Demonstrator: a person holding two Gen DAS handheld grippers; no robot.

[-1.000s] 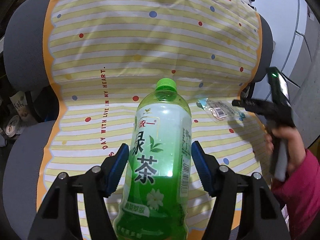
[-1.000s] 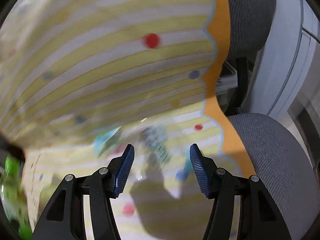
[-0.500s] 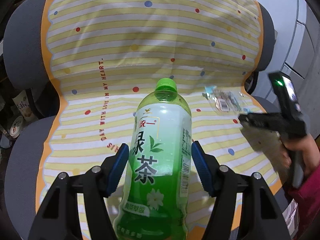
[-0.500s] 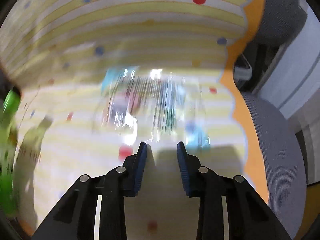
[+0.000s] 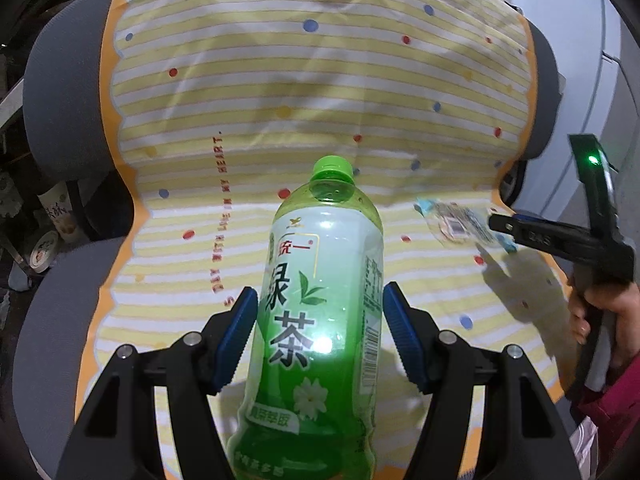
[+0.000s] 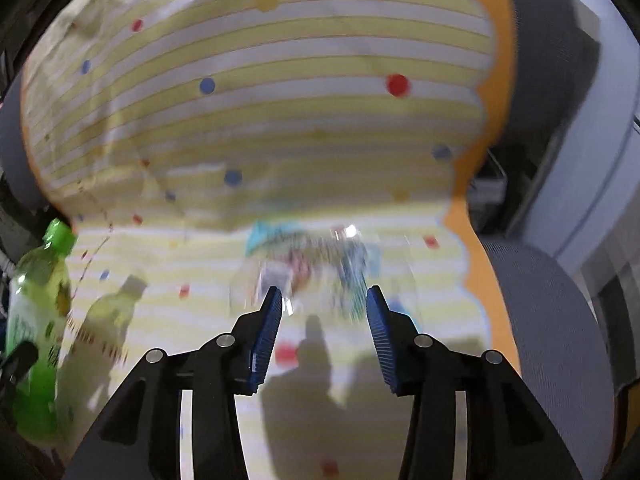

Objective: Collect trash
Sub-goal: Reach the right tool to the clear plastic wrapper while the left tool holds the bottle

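Between the blue pads of the left gripper (image 5: 320,336) stood a green tea bottle (image 5: 320,312), clamped across its label with the green cap pointing away, so that one piece of trash stayed secured while the other hand worked. Beyond it spread a yellow striped, dotted seat cover (image 5: 304,80) over a grey car seat (image 5: 60,100).

The right gripper (image 6: 324,320) hovered just above a clear plastic wrapper (image 6: 316,264) lying on the cover near its orange edge; its jaws were opening and nothing was pinched between them, the wrapper sitting beyond the tips. That suggested a fresh attempt at the wrapper. In the left view the same gripper reached in from the right, held by a hand (image 5: 600,312) in a pink sleeve.

Half a second earlier the right jaws had been much narrower; a second earlier they were wider. The bottle grip was unchanged, and the wrapper remained on the seat.
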